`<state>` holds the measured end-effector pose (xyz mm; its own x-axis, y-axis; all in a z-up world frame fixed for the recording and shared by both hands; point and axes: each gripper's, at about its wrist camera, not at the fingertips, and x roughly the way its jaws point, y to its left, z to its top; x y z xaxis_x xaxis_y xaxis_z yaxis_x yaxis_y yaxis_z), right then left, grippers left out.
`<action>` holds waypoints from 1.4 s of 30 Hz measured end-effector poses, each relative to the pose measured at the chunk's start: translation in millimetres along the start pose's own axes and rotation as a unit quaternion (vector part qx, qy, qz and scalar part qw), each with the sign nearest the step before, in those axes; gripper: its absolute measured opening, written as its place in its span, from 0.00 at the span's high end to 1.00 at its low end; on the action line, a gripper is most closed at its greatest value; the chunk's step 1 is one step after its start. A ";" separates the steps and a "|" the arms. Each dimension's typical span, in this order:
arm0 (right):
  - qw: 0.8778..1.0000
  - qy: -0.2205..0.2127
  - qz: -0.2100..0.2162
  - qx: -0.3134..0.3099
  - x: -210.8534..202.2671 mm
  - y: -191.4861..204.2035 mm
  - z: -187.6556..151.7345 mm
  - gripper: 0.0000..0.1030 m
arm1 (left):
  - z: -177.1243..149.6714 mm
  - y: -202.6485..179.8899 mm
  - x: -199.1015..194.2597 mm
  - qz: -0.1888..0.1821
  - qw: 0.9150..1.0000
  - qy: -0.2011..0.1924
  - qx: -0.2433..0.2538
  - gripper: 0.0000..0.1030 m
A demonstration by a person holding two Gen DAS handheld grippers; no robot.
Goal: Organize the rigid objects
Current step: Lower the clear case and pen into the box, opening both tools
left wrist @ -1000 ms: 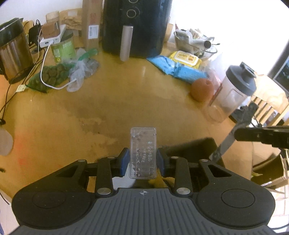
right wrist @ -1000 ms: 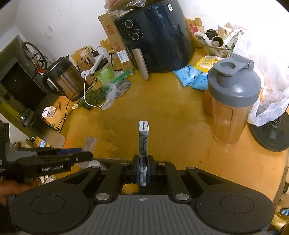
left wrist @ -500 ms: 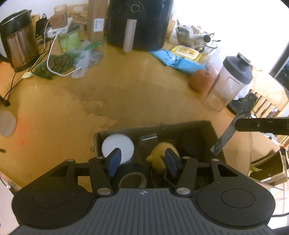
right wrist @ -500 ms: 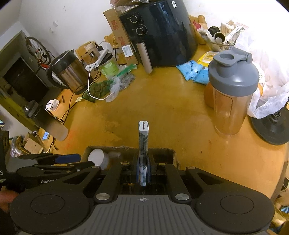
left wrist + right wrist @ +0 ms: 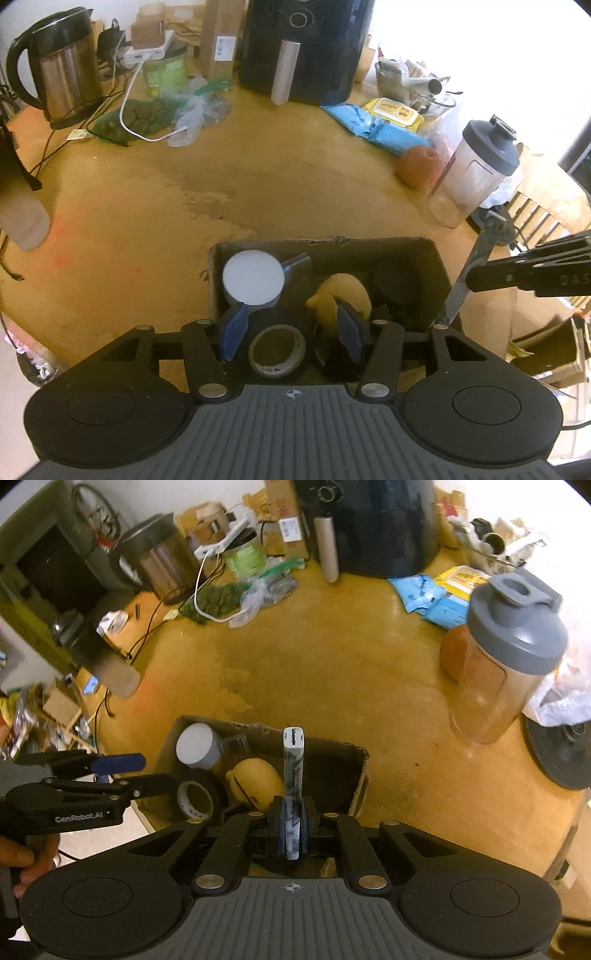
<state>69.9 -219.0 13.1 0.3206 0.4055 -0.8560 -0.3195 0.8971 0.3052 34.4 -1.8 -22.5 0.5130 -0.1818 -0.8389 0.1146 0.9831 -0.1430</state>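
The cardboard box [image 5: 424, 258] sat at the near edge of the desk [image 5: 295, 177], holding a white-lidded jar [image 5: 253, 277], a roll of dark tape [image 5: 277, 349] and a yellow rounded object [image 5: 345, 295]. Above it, the left gripper [image 5: 291, 332] had its fingers apart, having just been opening, with nothing clamped between them. The right gripper [image 5: 292, 827] hovered over the box's near side, its fingers clamped on a slim patterned white device [image 5: 293, 771] standing upright. A grey-lidded shaker bottle [image 5: 506, 657] stood well to the right.
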 end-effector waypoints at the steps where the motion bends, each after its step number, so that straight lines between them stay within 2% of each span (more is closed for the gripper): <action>1: 1.000 0.009 -0.002 -0.010 3.0 2.2 1.9 0.89 | -0.9 0.7 -1.1 0.002 1.000 0.000 -0.003 0.49; 5: 0.997 0.028 -0.022 -0.067 17.2 17.4 8.4 0.87 | -3.7 5.3 -5.9 0.005 1.000 -0.001 -0.017 0.49; 6: 0.996 0.025 -0.027 -0.081 20.2 22.2 9.9 0.84 | -4.1 6.2 -6.5 0.009 1.000 0.000 -0.020 0.49; 8: 0.995 0.020 -0.029 -0.090 24.7 27.6 12.7 0.59 | -4.9 8.5 -7.3 0.019 0.999 0.003 -0.026 0.49; 11: 0.995 0.006 -0.032 -0.095 27.7 32.9 16.5 0.40 | -4.7 12.7 -8.2 0.026 0.999 0.007 -0.034 0.49; 15: 0.995 0.001 -0.031 -0.091 30.4 34.2 17.2 0.33 | -3.6 16.5 -9.6 0.029 0.999 0.012 -0.038 0.49; 20: 0.997 -0.004 -0.027 -0.066 30.0 29.9 15.5 0.13 | -0.6 15.8 -8.1 0.040 0.998 0.024 -0.031 0.48; 23: 0.997 -0.006 -0.038 -0.062 29.4 30.5 12.4 0.06 | 1.4 14.4 -7.2 0.050 0.998 0.030 -0.024 0.46; 24: 0.997 -0.006 -0.042 -0.061 29.5 31.2 11.1 0.05 | 2.3 13.7 -6.7 0.053 0.998 0.033 -0.021 0.42; 25: 0.997 -0.006 -0.044 -0.059 29.8 32.2 9.6 0.03 | 3.0 13.1 -6.4 0.055 0.998 0.035 -0.018 0.30; 26: 0.997 -0.007 -0.048 -0.057 30.0 32.5 8.1 0.01 | 3.4 12.5 -7.1 0.058 0.998 0.033 -0.016 0.26; 31: 0.997 -0.010 -0.069 -0.045 31.8 35.3 0.6 0.00 | 5.6 8.9 -9.1 0.072 0.997 0.026 -0.007 0.22; 38: 0.995 -0.039 -0.095 -0.015 27.1 32.1 -4.8 0.00 | 8.7 8.4 -11.9 0.081 0.997 0.019 0.004 0.21; 39: 0.994 -0.042 -0.100 -0.010 26.6 31.8 -5.5 0.00 | 8.9 8.2 -12.2 0.083 0.996 0.018 0.006 0.16; 40: 0.994 -0.044 -0.105 -0.005 26.7 31.7 -6.2 0.00 | 9.2 8.2 -12.2 0.086 0.996 0.017 0.008 0.06; 41: 0.993 -0.045 -0.108 -0.001 26.8 31.5 -7.4 0.00 | 9.6 8.4 -11.9 0.085 0.996 0.018 0.009 0.00; 42: 0.993 -0.045 -0.111 0.002 27.1 31.2 -8.8 0.00 | 9.8 8.9 -11.0 0.082 0.996 0.021 0.011 0.00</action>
<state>60.8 -181.6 -4.3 0.4617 0.2117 -0.8614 -0.2278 0.9668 0.1155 38.1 8.8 -9.3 0.4896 -0.0162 -0.8718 0.0497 0.9987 0.0093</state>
